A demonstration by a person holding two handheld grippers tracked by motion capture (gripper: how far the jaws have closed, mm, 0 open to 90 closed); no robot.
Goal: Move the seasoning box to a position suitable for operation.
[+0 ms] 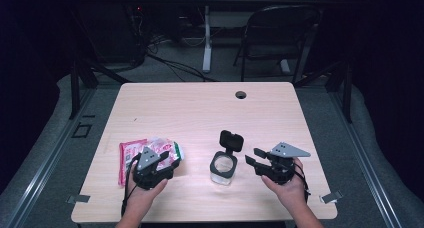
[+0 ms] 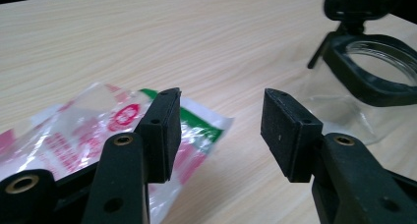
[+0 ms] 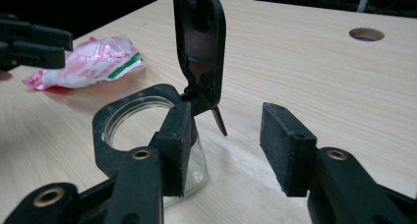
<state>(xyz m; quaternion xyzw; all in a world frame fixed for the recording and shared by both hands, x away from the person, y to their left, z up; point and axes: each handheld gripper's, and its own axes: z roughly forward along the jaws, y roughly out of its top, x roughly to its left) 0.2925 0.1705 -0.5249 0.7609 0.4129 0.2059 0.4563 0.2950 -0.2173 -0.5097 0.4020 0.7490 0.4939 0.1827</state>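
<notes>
A clear glass jar (image 1: 223,166) with a black square rim stands near the table's front middle, its hinged black lid (image 1: 231,140) flipped up. A crinkled red, white and green plastic packet (image 1: 131,155) lies at the front left. My left gripper (image 1: 169,161) rests over the packet's right end, jaws open and empty (image 2: 221,126), with the packet (image 2: 74,135) under the left jaw and the jar (image 2: 373,81) off to the right. My right gripper (image 1: 252,156) sits just right of the jar, open (image 3: 226,145); the jar (image 3: 105,130) and lid (image 3: 199,42) stand beyond its left jaw, not between the pads.
A round cable hole (image 1: 241,94) sits near the table's far edge. A folding chair (image 1: 280,33) and a white desk leg (image 1: 206,38) stand on the floor beyond. Bare wood stretches across the table's far half (image 1: 200,108).
</notes>
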